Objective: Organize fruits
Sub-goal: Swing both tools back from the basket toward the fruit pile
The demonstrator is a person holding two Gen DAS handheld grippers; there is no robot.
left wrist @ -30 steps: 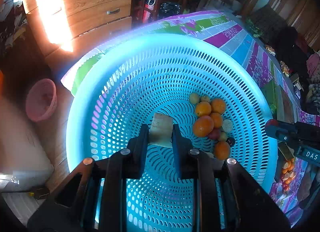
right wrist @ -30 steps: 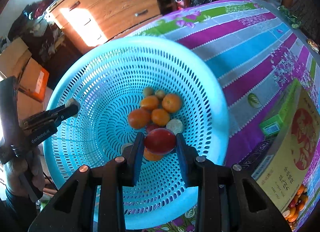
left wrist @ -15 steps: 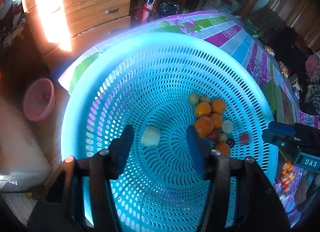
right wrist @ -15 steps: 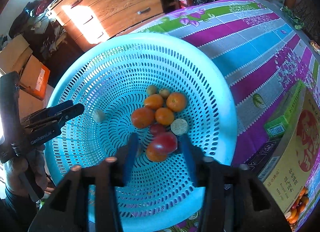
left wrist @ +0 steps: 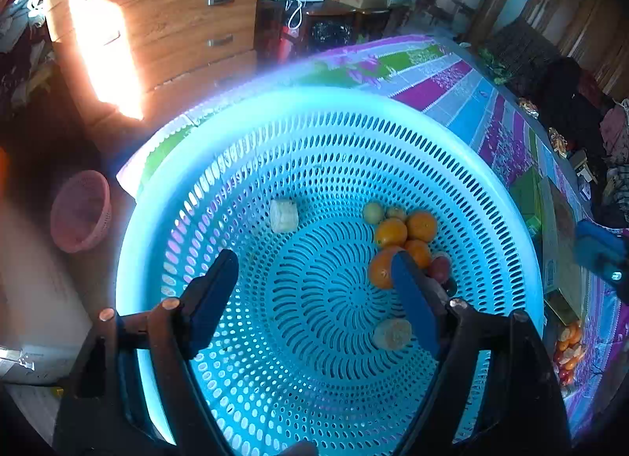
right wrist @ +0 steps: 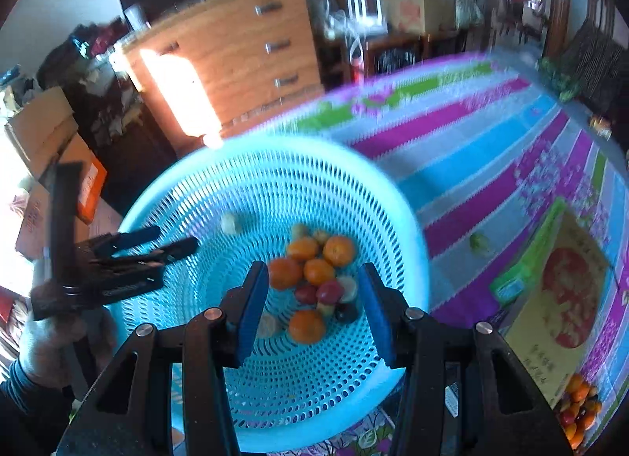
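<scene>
A big blue perforated basket [left wrist: 314, 102] [right wrist: 412, 220] holds a cluster of oranges [left wrist: 405, 236] [right wrist: 310, 259], small green fruits and a red fruit [right wrist: 330, 293]. Apart from them on the basket floor lies a pale chunk [left wrist: 282, 215] [right wrist: 230, 222]. My left gripper [left wrist: 312, 259] [right wrist: 173, 239] hovers over the basket's middle; its jaws are opening and nothing is between them. Raised over the fruit pile, my right gripper [right wrist: 312, 271] [left wrist: 601, 255] is open and holds nothing. Another pale fruit [left wrist: 392, 334] rests near the left gripper's right finger.
The basket stands on a striped purple, blue and green cloth [right wrist: 491, 141]. A printed fruit box [right wrist: 566, 298], a small green box [right wrist: 511, 287] and loose fruits [right wrist: 578, 405] lie to the right. A wooden dresser [left wrist: 177, 23] stands behind; a pink basket [left wrist: 80, 210] is on the floor.
The left jaws opened and let go of the pale chunk, which now lies in the basket. The right jaws released the red fruit onto the pile, and that gripper lifted away.
</scene>
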